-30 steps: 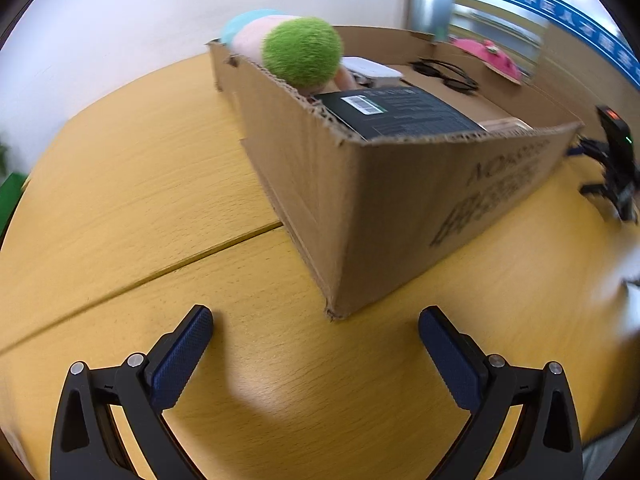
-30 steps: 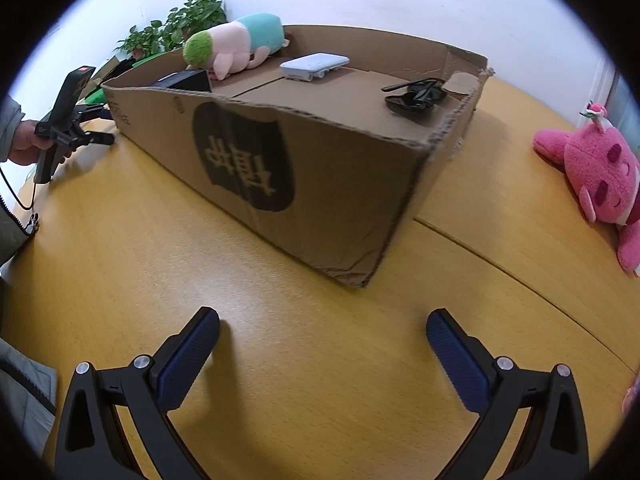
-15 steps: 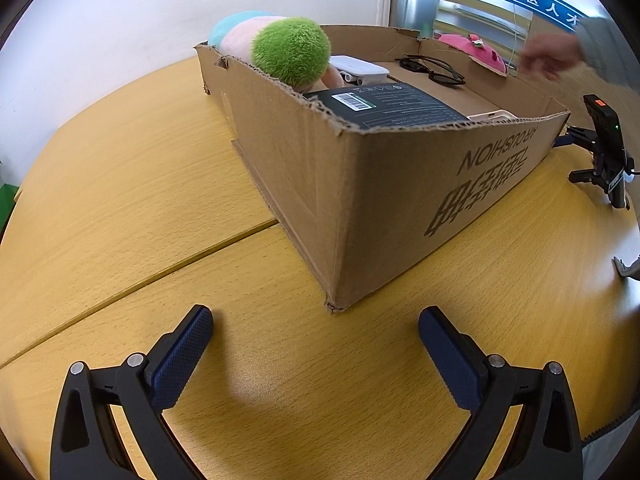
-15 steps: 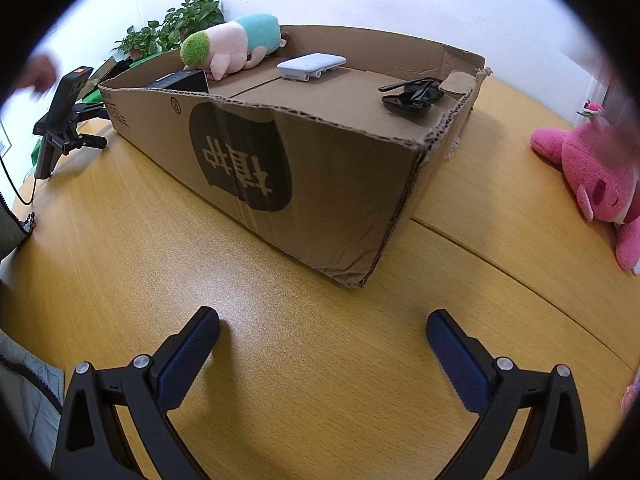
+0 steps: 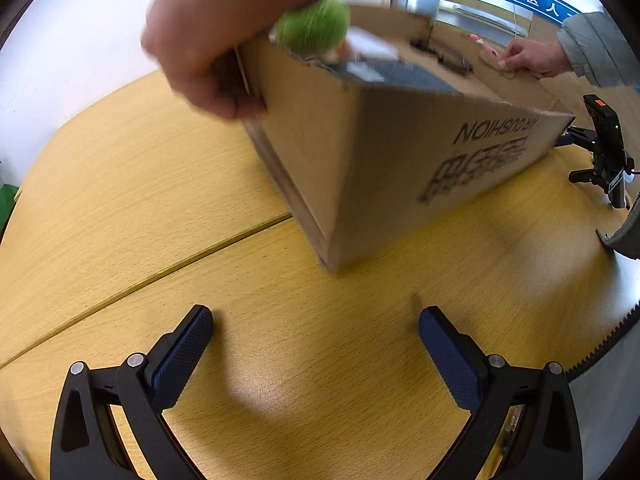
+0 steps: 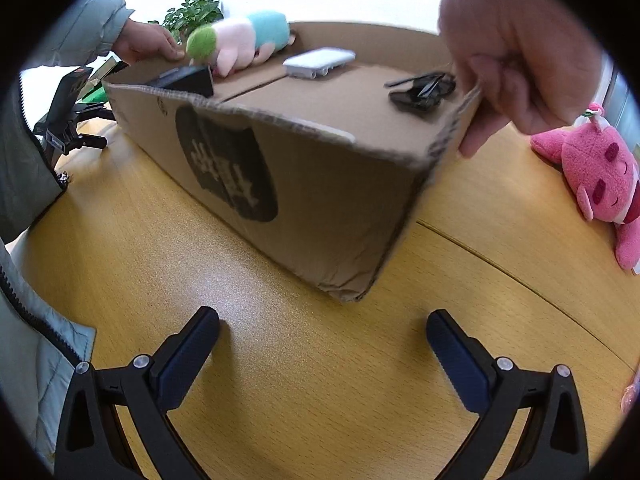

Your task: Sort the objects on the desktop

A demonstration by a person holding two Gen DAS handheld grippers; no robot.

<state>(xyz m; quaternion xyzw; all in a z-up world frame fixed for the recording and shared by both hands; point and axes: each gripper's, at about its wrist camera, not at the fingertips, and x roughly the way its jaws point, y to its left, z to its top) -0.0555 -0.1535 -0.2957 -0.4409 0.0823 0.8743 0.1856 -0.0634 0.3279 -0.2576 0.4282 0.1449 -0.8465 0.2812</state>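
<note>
A shallow cardboard box (image 5: 400, 152) (image 6: 304, 192) sits on the wooden table, blurred with motion. A person's hands (image 5: 224, 28) (image 6: 516, 44) grip its two ends. Inside lie a plush toy with a green head (image 6: 236, 40), a black box (image 6: 188, 78), a white flat device (image 6: 318, 62) and black glasses (image 6: 422, 88). My left gripper (image 5: 316, 340) rests open near the box's front corner, holding nothing. In the same way my right gripper (image 6: 322, 340) stands open in front of the box's other corner.
A pink plush toy (image 6: 596, 176) lies on the table to the right of the box. A black device on a small stand (image 5: 604, 144) (image 6: 66, 120) stands beside the box. The table (image 5: 120, 184) has a seam running across it.
Two bare hands have come in and taken hold of the box's ends; the box now shifts and blurs. Both grippers stay still and open.
</note>
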